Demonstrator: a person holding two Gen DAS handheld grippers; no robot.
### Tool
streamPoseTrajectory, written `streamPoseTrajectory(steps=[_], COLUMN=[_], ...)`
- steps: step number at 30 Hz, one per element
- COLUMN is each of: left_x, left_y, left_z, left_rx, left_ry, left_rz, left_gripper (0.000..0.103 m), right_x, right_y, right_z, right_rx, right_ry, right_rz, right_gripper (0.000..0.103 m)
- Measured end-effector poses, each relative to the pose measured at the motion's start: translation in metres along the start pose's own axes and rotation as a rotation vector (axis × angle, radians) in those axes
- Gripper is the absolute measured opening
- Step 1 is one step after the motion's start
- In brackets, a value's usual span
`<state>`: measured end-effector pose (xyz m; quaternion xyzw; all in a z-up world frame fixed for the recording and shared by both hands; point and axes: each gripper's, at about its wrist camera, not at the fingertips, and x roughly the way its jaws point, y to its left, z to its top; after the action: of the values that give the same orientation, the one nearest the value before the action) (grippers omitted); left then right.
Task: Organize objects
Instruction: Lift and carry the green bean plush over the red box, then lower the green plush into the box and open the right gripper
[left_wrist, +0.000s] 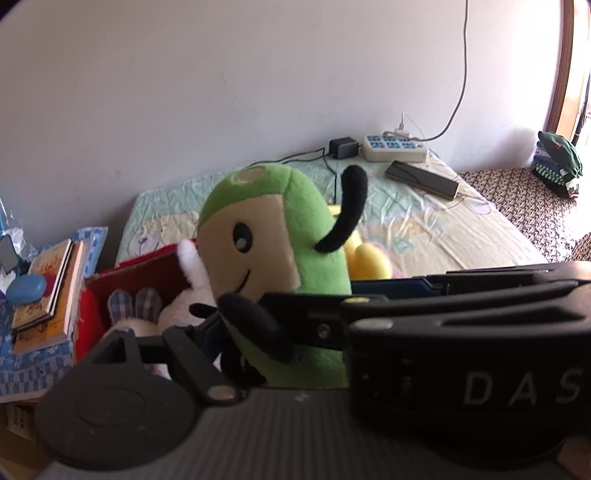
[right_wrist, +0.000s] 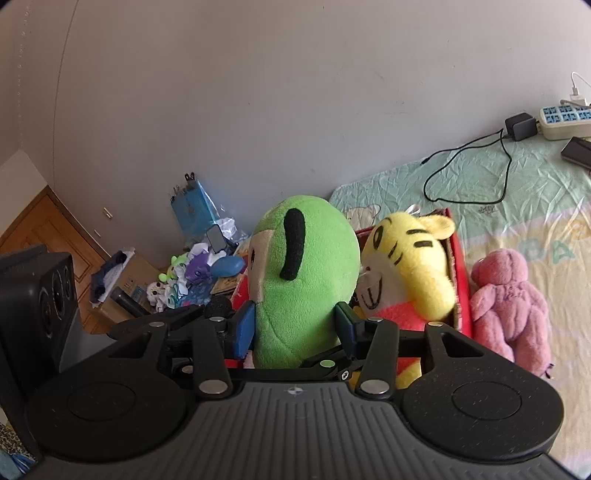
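Squeezing the green plush toy (right_wrist: 306, 280) between its two blue pads, my right hand-held gripper (right_wrist: 295, 332) is partly closed, clamped on the toy's lower body and holding it upright above the red box (right_wrist: 460, 273). My left hand-held gripper (left_wrist: 280, 325) comes at the same toy from its face side; one finger (left_wrist: 306, 317) crosses the toy's front by its black arm, but I cannot tell whether this pair presses on it. A yellow tiger plush (right_wrist: 410, 273) sits in the red box, which rests on the bed (right_wrist: 517, 206) near its head edge. A pink plush (right_wrist: 509, 302) lies just beside the box.
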<state>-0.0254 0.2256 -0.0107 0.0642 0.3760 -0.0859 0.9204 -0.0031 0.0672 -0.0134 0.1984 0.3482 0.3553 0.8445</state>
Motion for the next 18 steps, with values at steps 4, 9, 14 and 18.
streamPoseTrajectory(steps=[4,9,14,18], left_x=[0.019,0.039,0.050,0.052], left_y=[0.014,0.026,0.037,0.042], left_z=[-0.006,-0.012,-0.016,-0.017], left_rx=[-0.009,-0.020,-0.045,-0.044], left_ry=[0.041,0.081,0.113,0.110], left_rz=[-0.003,-0.002,-0.016,-0.015], left_gripper=[0.076,0.078,0.079,0.081], right_x=[0.020,0.042,0.055,0.063], right_y=[-0.002,-0.001,0.002,0.002], right_z=[-0.003,-0.007,-0.009,-0.007], right_rx=[0.031,0.033,0.020,0.021], right_ry=[0.041,0.089,0.127,0.157], right_rz=[-0.035,-0.078,-0.107,-0.112], right_gripper=[0.050,0.050,0.050,0.050])
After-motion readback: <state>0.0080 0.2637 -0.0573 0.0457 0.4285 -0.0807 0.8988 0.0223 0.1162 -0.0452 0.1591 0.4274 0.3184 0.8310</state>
